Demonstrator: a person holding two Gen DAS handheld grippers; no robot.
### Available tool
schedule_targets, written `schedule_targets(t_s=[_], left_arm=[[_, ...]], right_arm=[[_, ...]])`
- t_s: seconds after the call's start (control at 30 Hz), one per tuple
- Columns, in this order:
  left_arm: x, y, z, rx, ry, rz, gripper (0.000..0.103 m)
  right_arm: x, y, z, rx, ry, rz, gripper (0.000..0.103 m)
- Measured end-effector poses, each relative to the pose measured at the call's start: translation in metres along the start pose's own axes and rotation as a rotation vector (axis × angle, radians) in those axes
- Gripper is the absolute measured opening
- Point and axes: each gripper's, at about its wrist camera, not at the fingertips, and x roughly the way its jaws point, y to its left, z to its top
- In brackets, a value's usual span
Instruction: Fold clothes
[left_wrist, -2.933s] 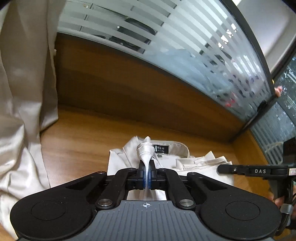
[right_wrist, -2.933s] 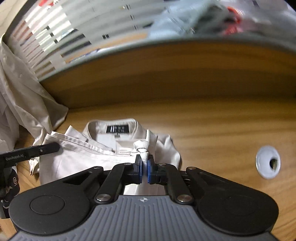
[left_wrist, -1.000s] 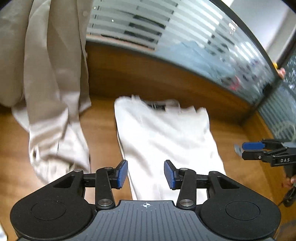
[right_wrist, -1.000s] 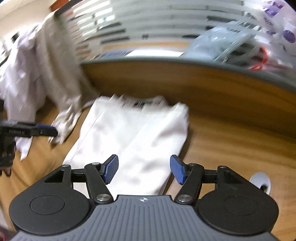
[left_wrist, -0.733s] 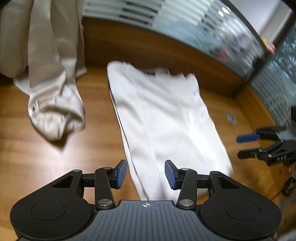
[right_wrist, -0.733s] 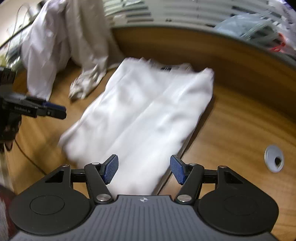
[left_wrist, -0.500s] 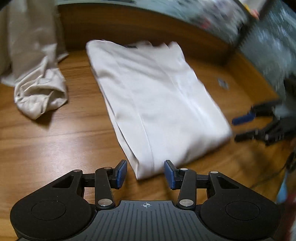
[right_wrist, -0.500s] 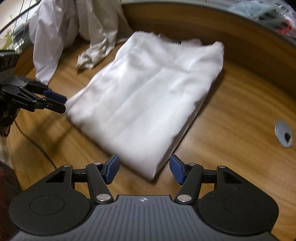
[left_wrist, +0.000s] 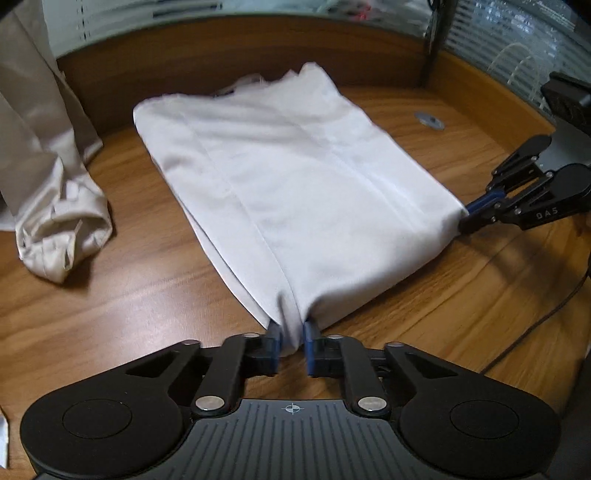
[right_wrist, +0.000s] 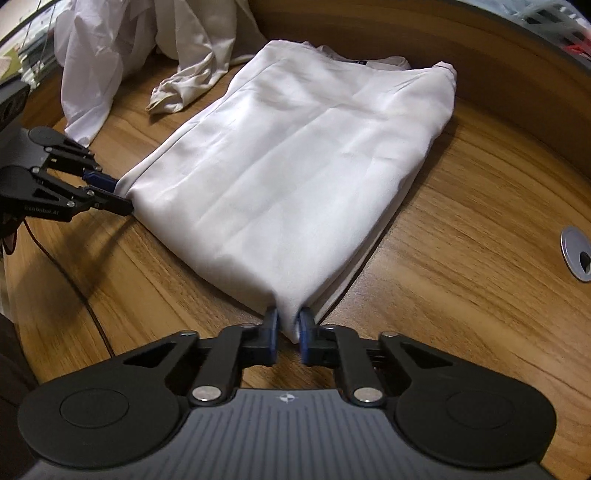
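Note:
A white shirt (left_wrist: 295, 177) lies folded into a long rectangle on the wooden desk (left_wrist: 110, 306), its collar end toward the back wall. My left gripper (left_wrist: 291, 343) is shut on the shirt's near left corner, with cloth bunched between the blue pads. My right gripper (right_wrist: 286, 332) is shut on the near right corner of the same shirt (right_wrist: 306, 155). Each gripper also shows in the other's view: the right gripper (left_wrist: 476, 214) at the shirt's right corner, the left gripper (right_wrist: 114, 192) at its left corner.
A heap of crumpled pale clothes (left_wrist: 55, 206) lies left of the shirt, also seen as hanging clothes (right_wrist: 147, 48) at the back left. A metal cable grommet (right_wrist: 578, 254) sits in the desk at the right. A wooden wall rises behind the desk.
Both grippers were open and drawing back along the shirt toward its near end. Now each has shut on a near corner of the folded shirt.

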Motion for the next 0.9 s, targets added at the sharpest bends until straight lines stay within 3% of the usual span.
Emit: schedule_targets(t_s=[0.23,0.5,0.9], left_arm=[[-0.032,0.005,0.021,-0.094,-0.133,-0.003,0.01],[-0.055,0.029,0.07,-0.177,-0.264,0.016,0.01],[-0.006,0.088,0.17,-0.277,-0.314,0.1,0.01]], right_arm=[[-0.033,0.015,0.021,-0.007,-0.092,-0.067,0.006],[-0.076,0.009,0.075,0.023,-0.23,-0.145,0.006],[-0.032,-0.071,0.18,0.161,-0.268,-0.189,0.005]])
